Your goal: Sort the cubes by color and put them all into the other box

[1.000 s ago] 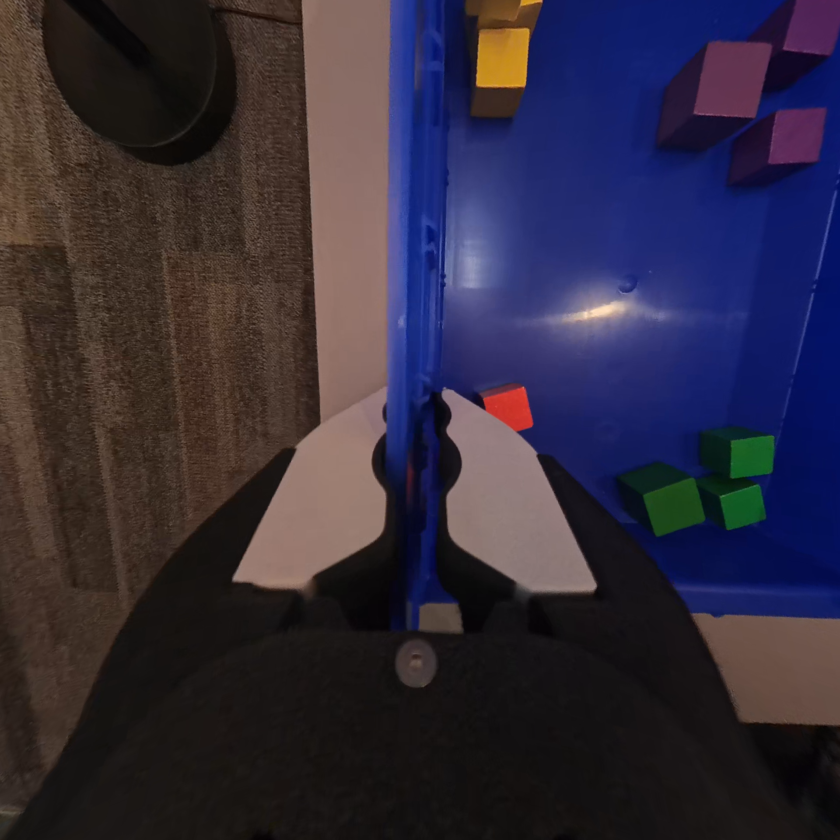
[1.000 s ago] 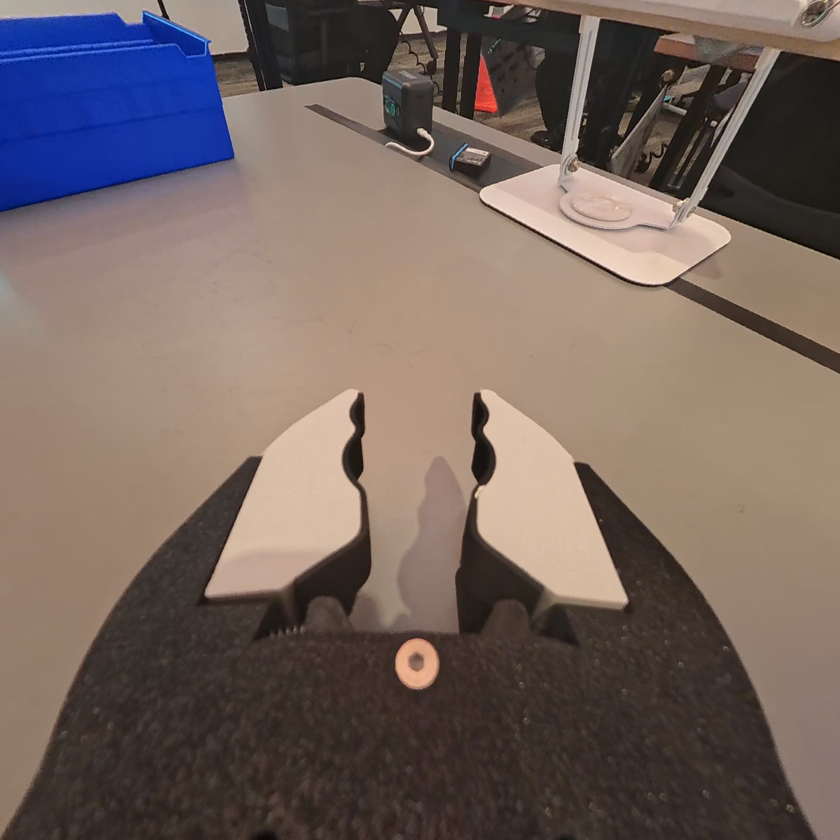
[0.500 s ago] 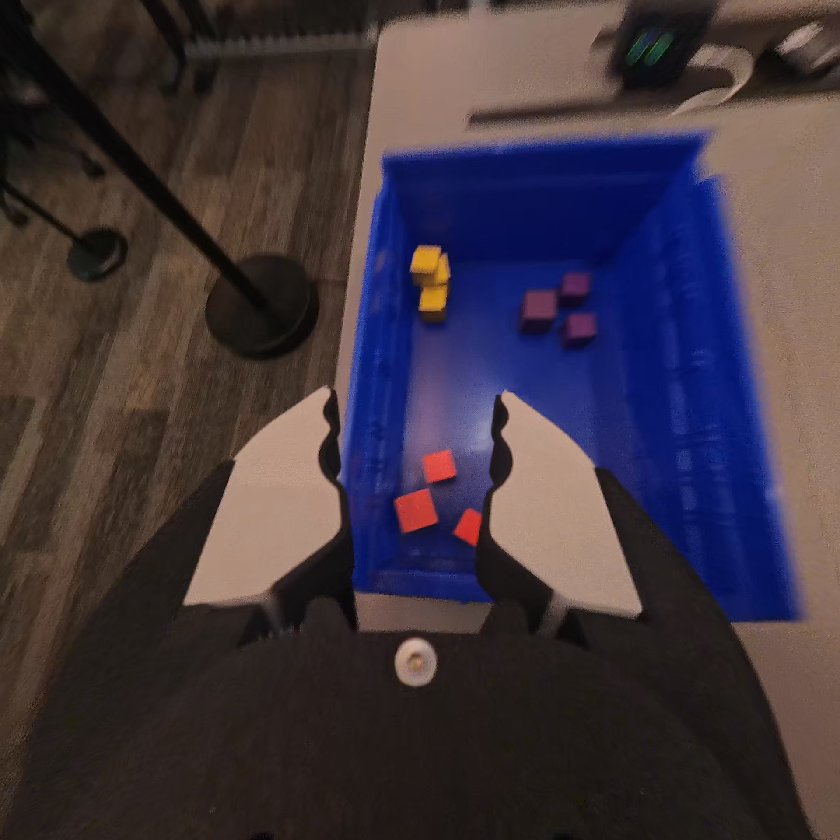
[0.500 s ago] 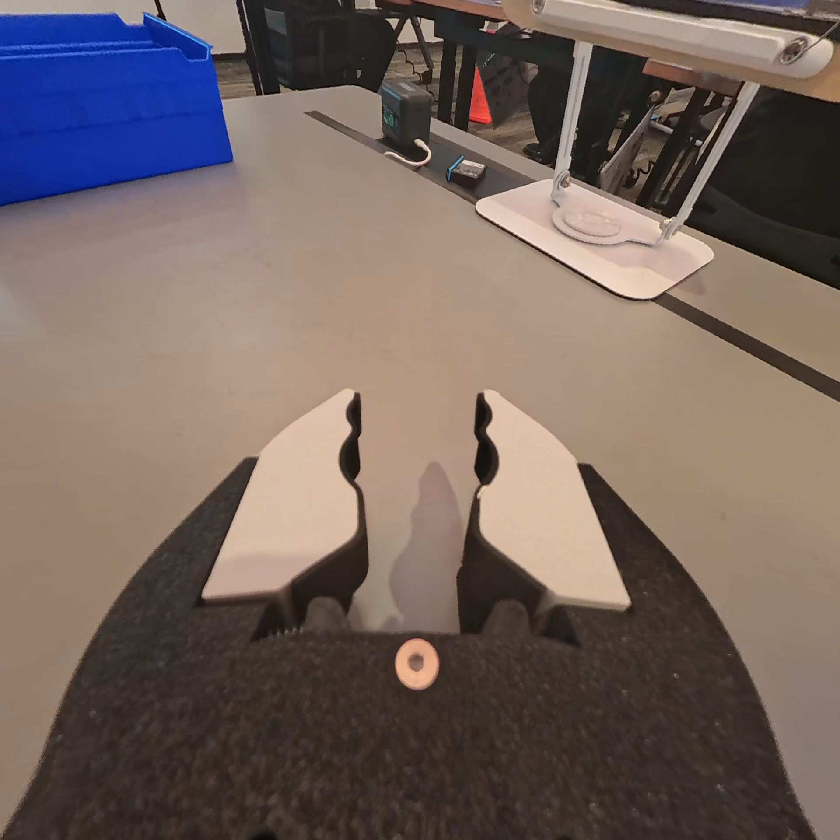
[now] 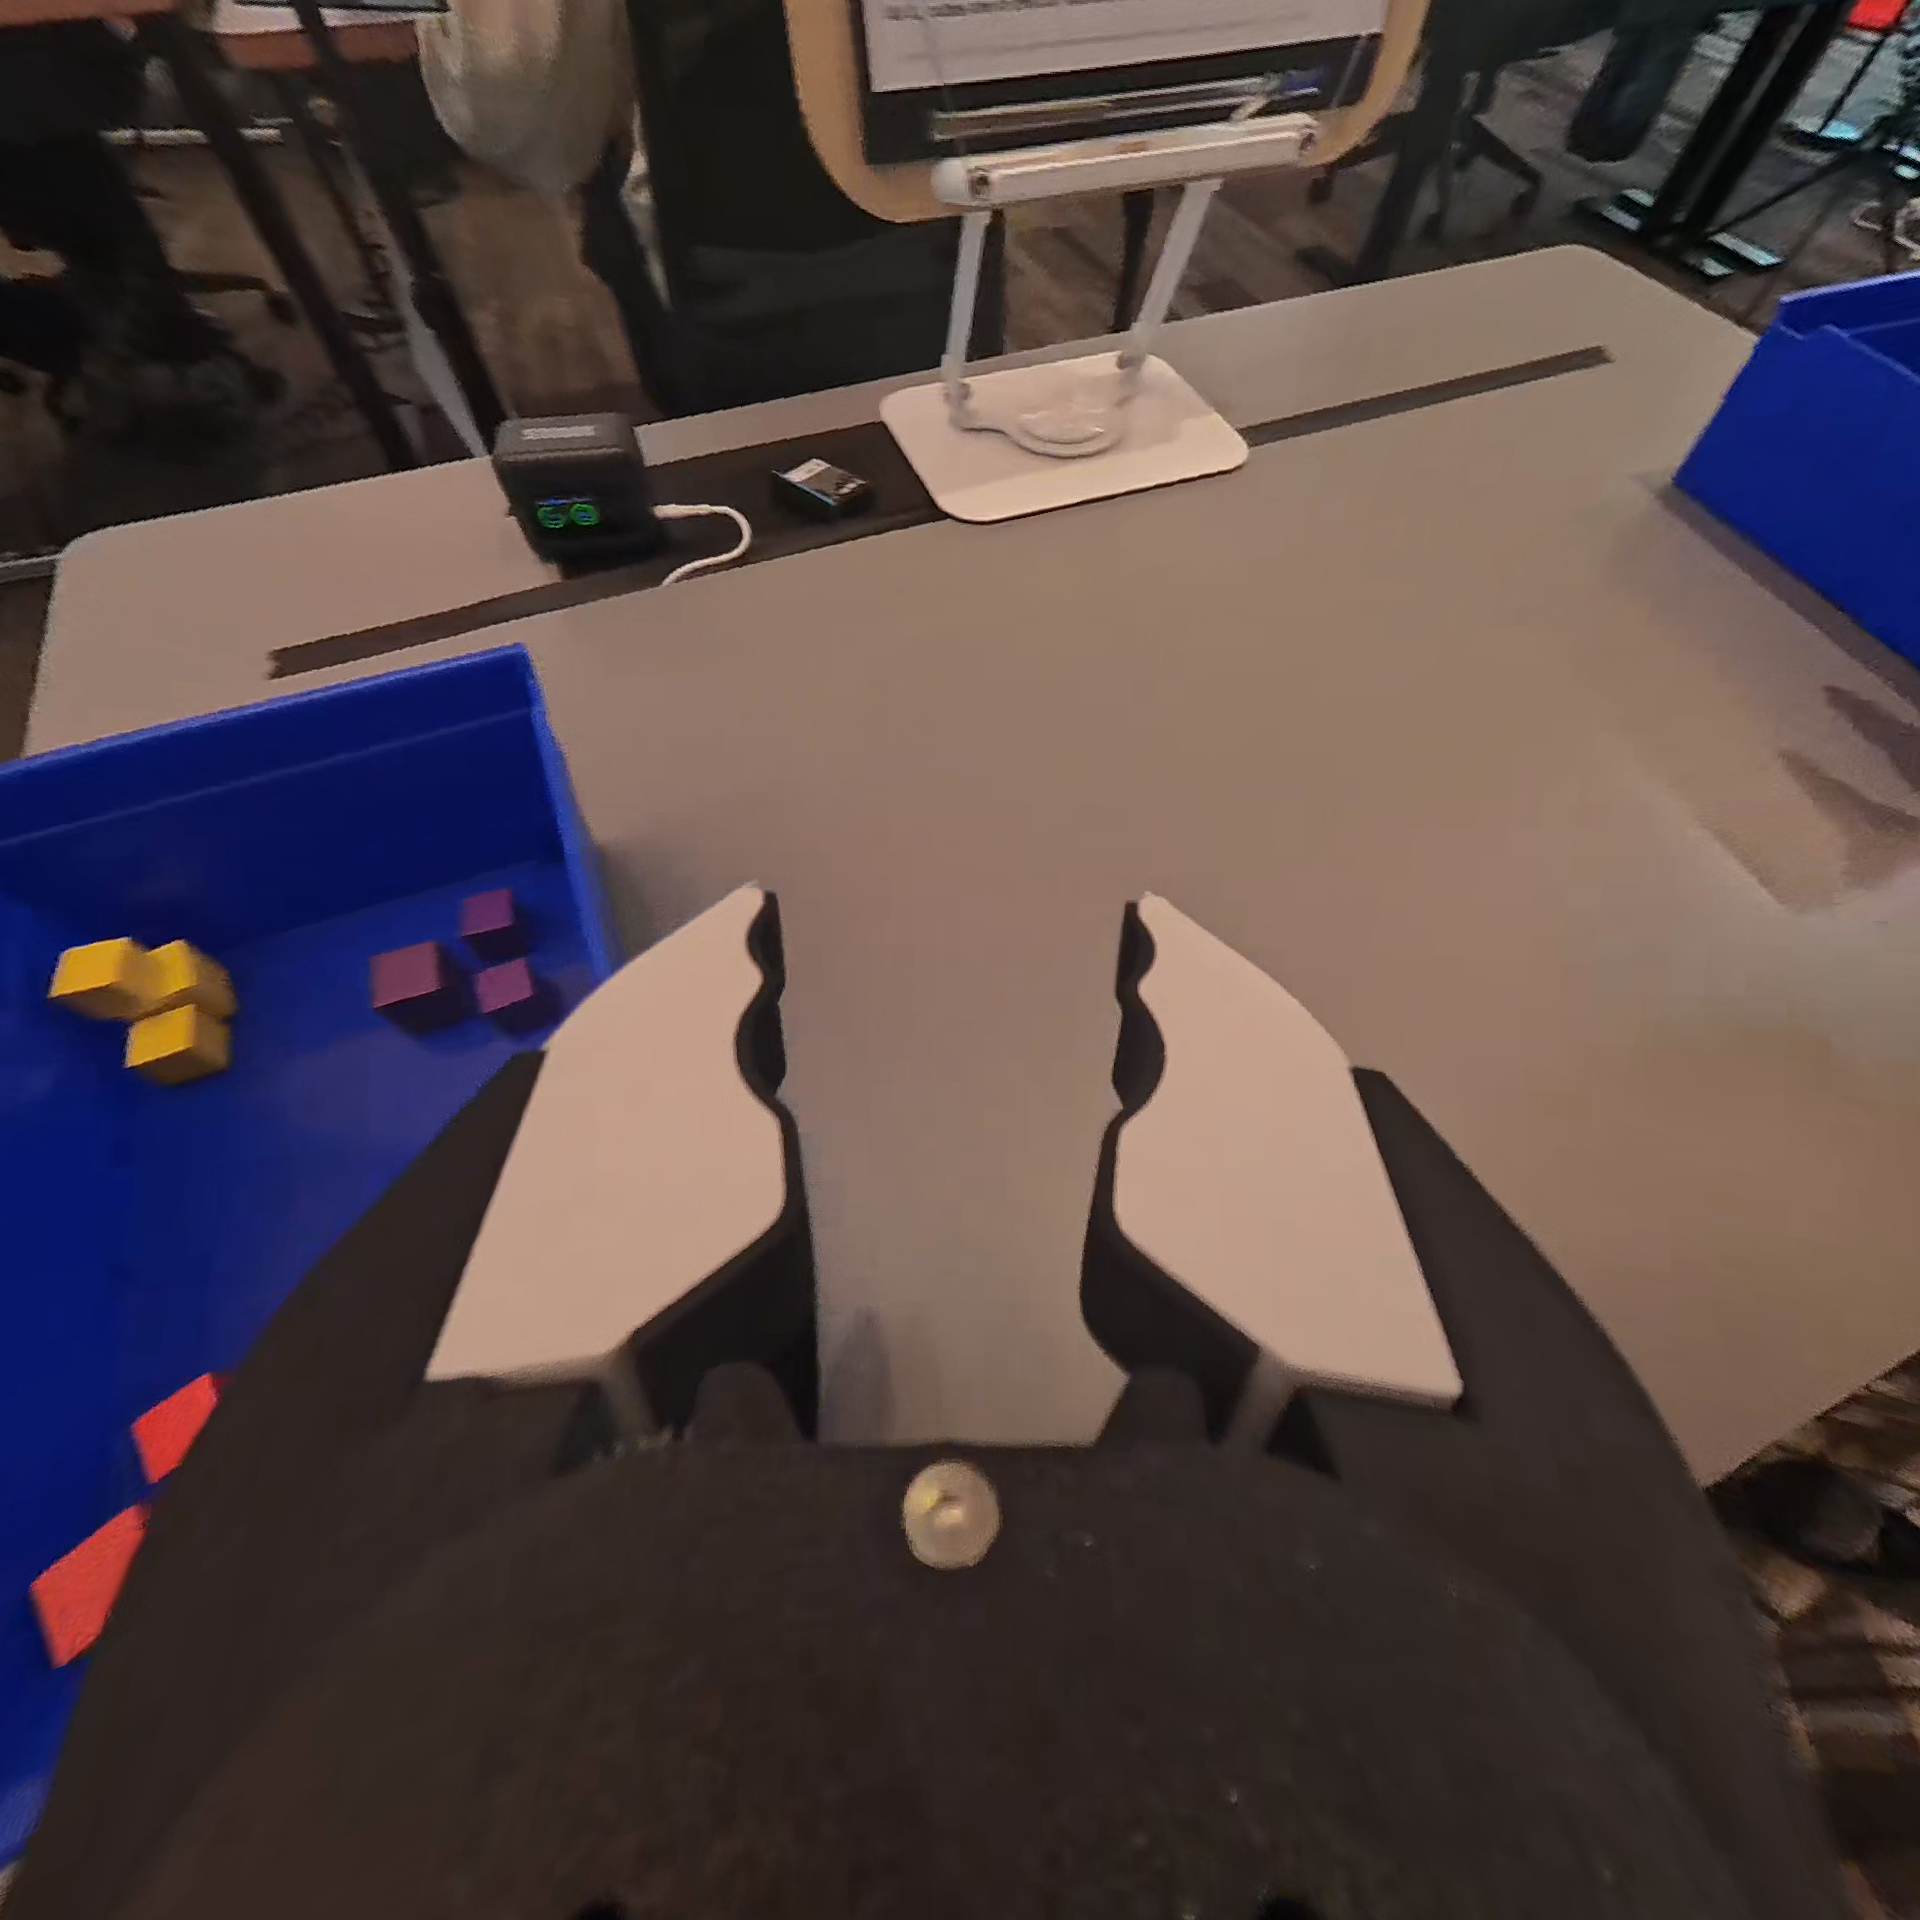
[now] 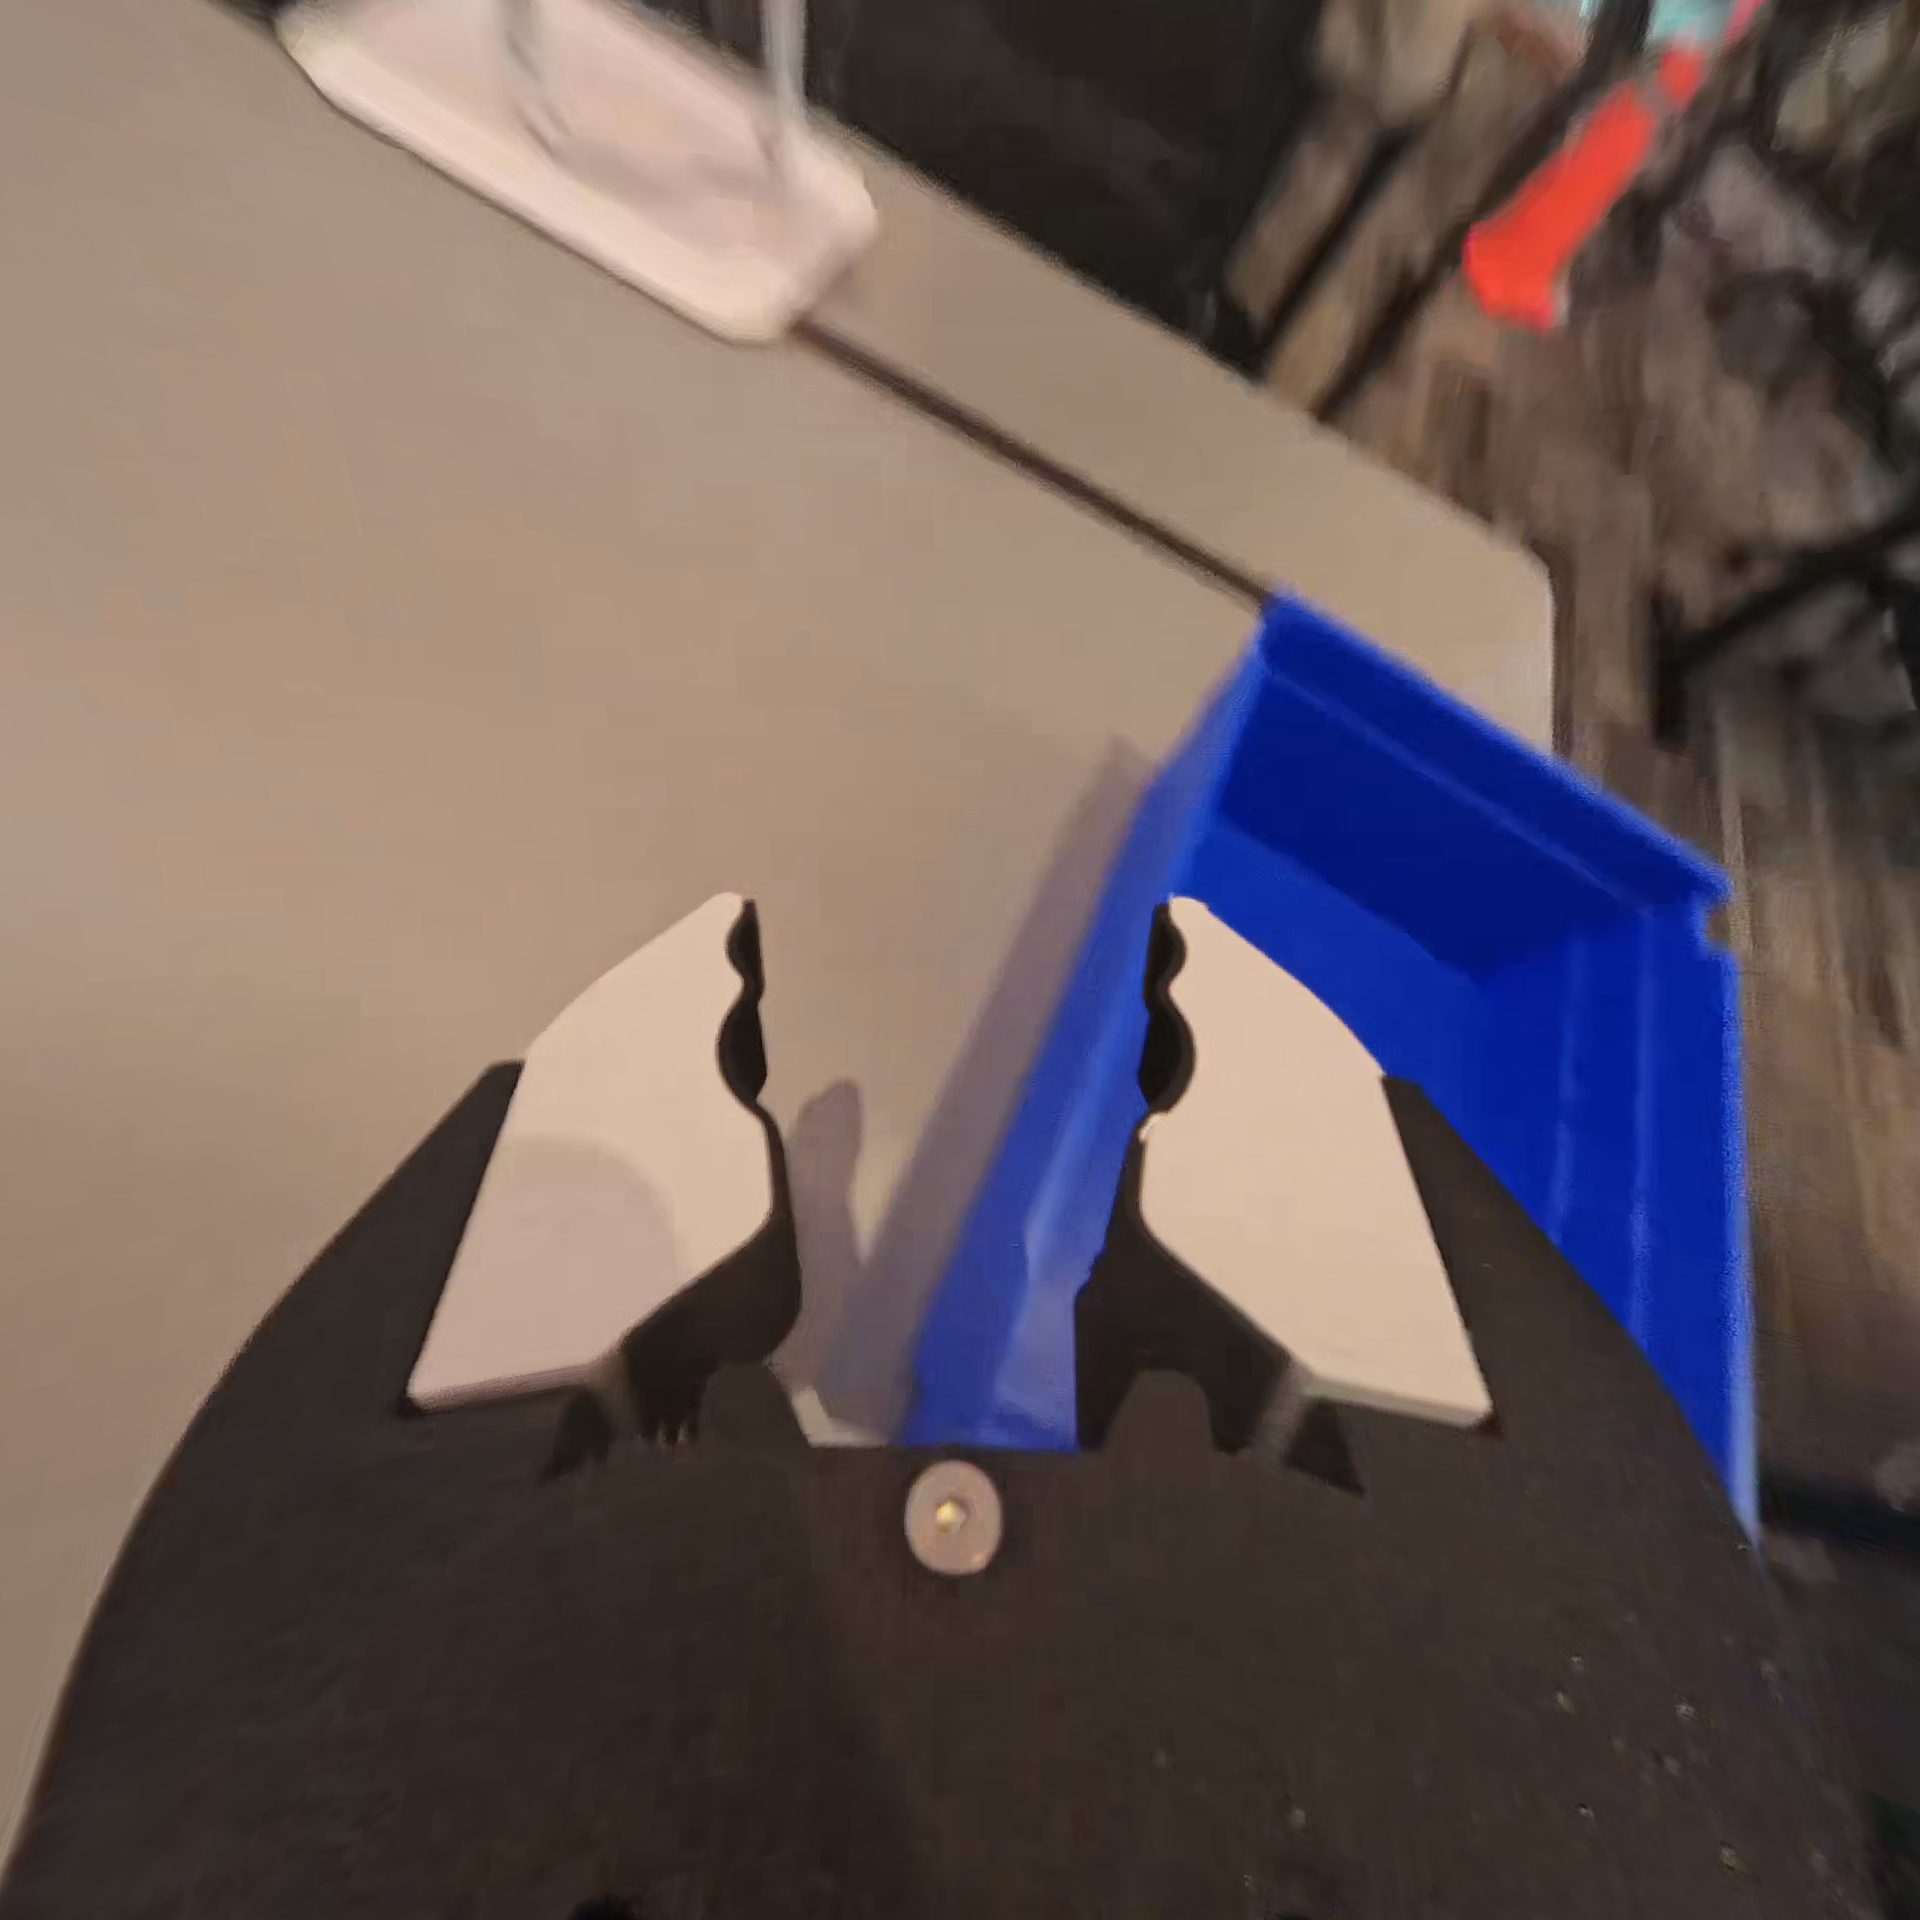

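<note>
The left gripper (image 5: 945, 904) hangs over the gray table (image 5: 1195, 748). Its jaws are wide apart and hold nothing. Just to its left sits a blue box (image 5: 312, 727) with tall walls. The cubes lie on the box floor in little groups by color. Three yellow cubes (image 5: 156, 1003) bunch together, touching, near the far left. Three purple cubes (image 5: 457, 971) sit close together near the right wall. Two red cubes (image 5: 114, 1507) show at the near end, partly hidden by the gripper. A second blue box (image 5: 1818, 457) stands far off at the table's right edge.

The right gripper (image 6: 956, 909) is wide open too and holds nothing. This view is blurry. The blue box (image 6: 1455, 831) here looks bare inside, and its near wall runs between the two fingers.
</note>
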`<state>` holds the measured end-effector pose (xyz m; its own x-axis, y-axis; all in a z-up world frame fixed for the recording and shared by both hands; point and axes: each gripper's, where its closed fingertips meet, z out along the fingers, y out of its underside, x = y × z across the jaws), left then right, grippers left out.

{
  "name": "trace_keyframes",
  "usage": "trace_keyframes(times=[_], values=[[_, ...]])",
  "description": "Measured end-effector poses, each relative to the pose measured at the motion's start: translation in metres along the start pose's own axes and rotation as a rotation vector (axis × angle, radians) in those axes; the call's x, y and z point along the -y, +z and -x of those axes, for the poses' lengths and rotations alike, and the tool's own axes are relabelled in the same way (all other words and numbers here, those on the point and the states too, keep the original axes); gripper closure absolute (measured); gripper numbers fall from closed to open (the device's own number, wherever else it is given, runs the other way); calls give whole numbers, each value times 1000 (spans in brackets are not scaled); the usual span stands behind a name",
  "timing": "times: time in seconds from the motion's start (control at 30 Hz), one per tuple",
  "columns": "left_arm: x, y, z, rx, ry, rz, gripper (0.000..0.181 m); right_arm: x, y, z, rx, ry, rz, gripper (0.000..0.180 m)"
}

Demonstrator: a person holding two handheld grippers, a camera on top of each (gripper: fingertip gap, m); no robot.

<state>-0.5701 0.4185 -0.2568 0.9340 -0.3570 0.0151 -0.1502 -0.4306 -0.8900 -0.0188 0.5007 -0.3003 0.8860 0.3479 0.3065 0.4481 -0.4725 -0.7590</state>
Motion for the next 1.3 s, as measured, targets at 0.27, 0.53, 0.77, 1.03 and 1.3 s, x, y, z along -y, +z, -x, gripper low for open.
trace_keyframes(times=[0.27,0.53,0.77,1.03,1.3], values=[[-10,18,-12,-110,-20,-51,123,-105,15,-4,172,239,505,151],[-12,10,7,-80,-37,-60,125,-123,11,-17,52,230,599,172],[-16,12,7,-84,-21,-39,126,-126,7,-16,35,285,586,173],[-15,-7,37,23,-4,-58,122,-113,-7,-22,-52,292,497,99],[-22,-54,138,181,115,46,120,15,-34,42,4,-46,-190,92]])
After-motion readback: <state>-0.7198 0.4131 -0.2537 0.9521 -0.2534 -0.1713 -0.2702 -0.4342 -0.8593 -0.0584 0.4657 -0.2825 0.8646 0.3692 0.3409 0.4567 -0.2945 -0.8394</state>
